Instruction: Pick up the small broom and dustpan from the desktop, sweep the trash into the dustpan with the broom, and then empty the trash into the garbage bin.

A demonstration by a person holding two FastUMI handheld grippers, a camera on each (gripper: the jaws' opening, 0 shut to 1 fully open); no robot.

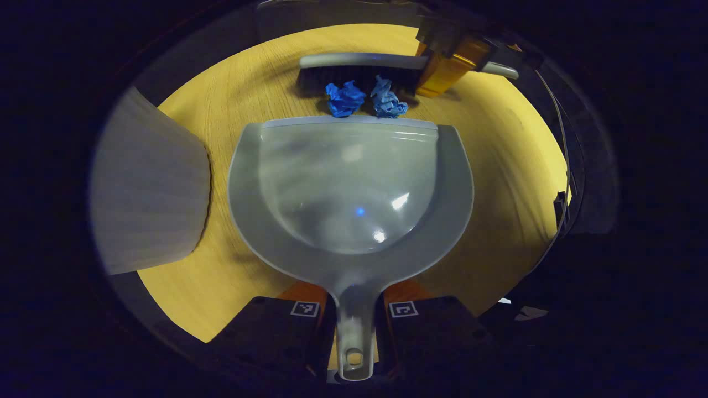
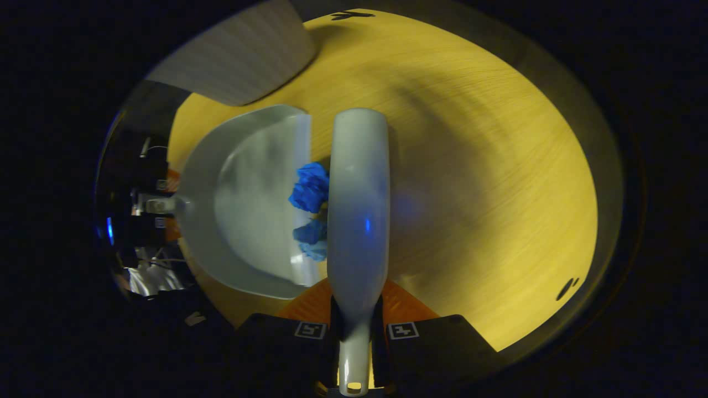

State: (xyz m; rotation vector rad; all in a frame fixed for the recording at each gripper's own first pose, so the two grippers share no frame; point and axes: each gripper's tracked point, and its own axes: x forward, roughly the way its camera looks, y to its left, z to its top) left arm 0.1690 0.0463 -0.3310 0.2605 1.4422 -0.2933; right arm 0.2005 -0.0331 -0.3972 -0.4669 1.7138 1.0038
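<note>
Two crumpled blue paper scraps (image 1: 362, 99) lie side by side on the yellow wooden desktop (image 1: 498, 166), just at the front lip of the grey dustpan (image 1: 354, 188) and against the dark bristles of the small broom (image 1: 359, 69) on their far side. The left gripper (image 1: 354, 318) has its two fingers closed on the dustpan's handle, the pan lying flat. In the right gripper view, the right gripper (image 2: 357, 331) clamps the broom's handle. A grey rounded panel (image 1: 149, 182) lies at the left of the desktop.
</note>
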